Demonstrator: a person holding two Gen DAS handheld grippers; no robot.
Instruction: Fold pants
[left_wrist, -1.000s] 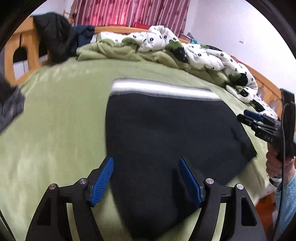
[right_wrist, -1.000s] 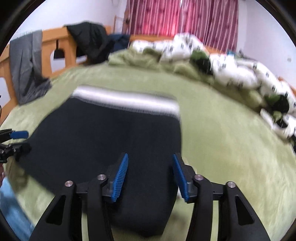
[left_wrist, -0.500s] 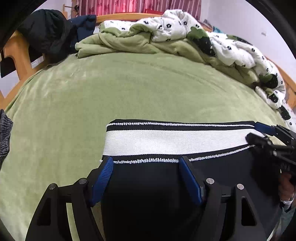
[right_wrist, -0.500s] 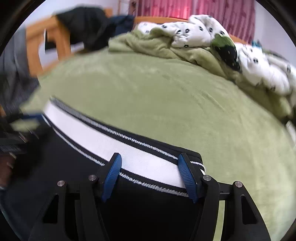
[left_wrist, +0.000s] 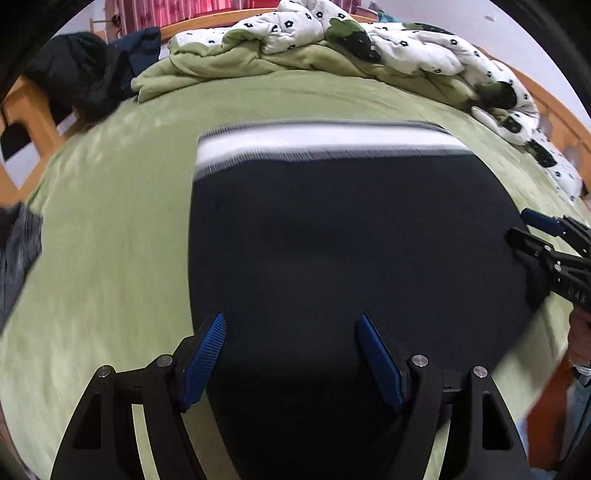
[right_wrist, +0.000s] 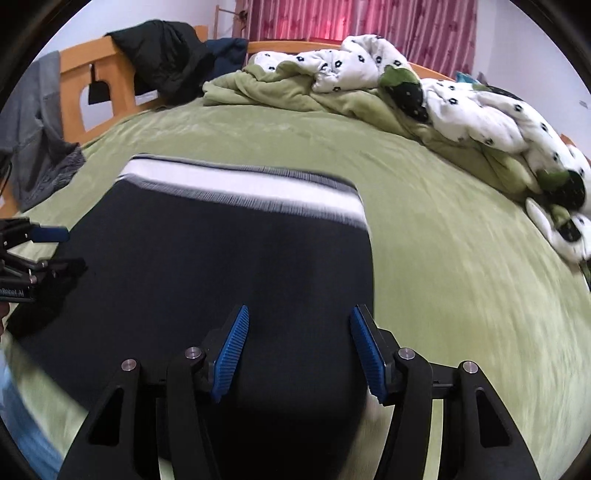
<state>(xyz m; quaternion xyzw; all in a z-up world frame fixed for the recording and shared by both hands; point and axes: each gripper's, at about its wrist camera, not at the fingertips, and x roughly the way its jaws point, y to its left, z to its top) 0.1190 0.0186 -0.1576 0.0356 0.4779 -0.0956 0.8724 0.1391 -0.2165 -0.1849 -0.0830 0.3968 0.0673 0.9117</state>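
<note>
Black pants lie folded flat on the green bed, with the white striped waistband at the far end. My left gripper hovers open over the near left part of the pants, with nothing pinched between its blue pads. My right gripper hangs open over the near right part of the pants, close to their right edge. In the left wrist view the right gripper shows at the pants' right side. In the right wrist view the left gripper shows at their left side.
A white flowered quilt and a green blanket are piled along the far side of the bed. A dark jacket hangs on the wooden bed frame. A grey garment is draped at the left.
Half a second ago both grippers were right at the white waistband. Both have since drawn back to the near end of the pants, jaws still apart. The pants stay flat.
</note>
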